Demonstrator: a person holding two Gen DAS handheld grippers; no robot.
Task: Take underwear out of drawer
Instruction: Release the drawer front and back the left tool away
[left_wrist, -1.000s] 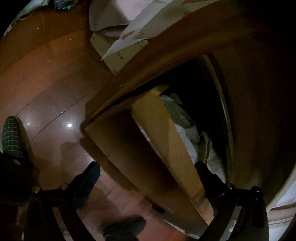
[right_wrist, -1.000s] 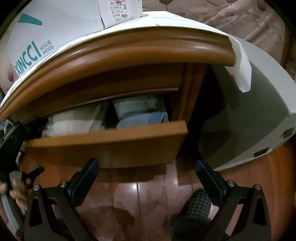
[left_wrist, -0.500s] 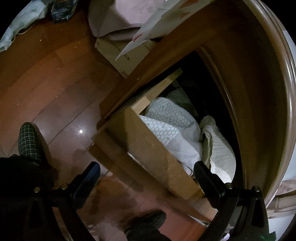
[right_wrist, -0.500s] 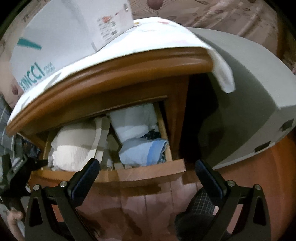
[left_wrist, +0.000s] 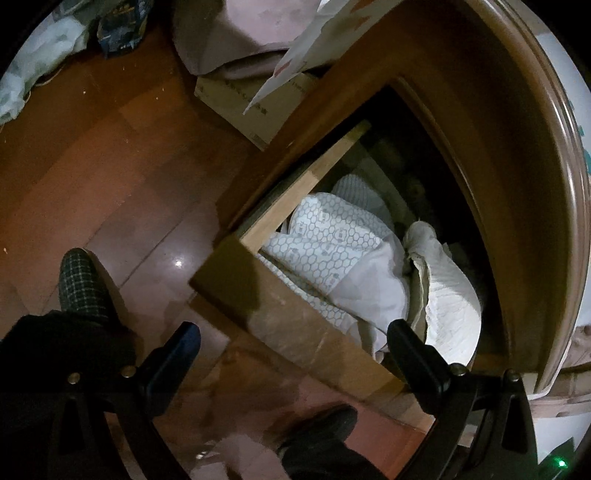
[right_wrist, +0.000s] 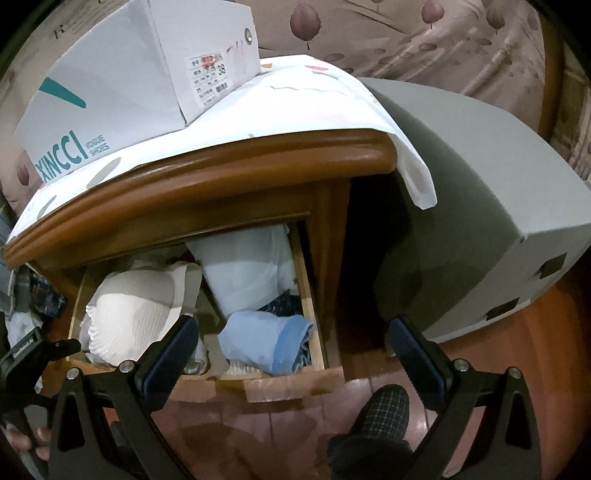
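- The left gripper (left_wrist: 291, 345) is built of black frame arms, fitted with round silver screws, and ended in dark blue-black finger pads (left_wrist: 177, 354).
- A small green light is seen at the lower right corner of the left wrist view.
- The same black frame, silver screws and dark blue pads are shown on the right gripper (right_wrist: 291, 343).
- Dark trousers and checked slippers (left_wrist: 79, 280) are worn.

A white shoe box (right_wrist: 122, 99) at the upper left of the right wrist view reads "XINCCI VOGUE SHOES" in teal along its long side. A small barcode label (right_wrist: 209, 79) on its end shows "38"; its remaining print is too small to read.
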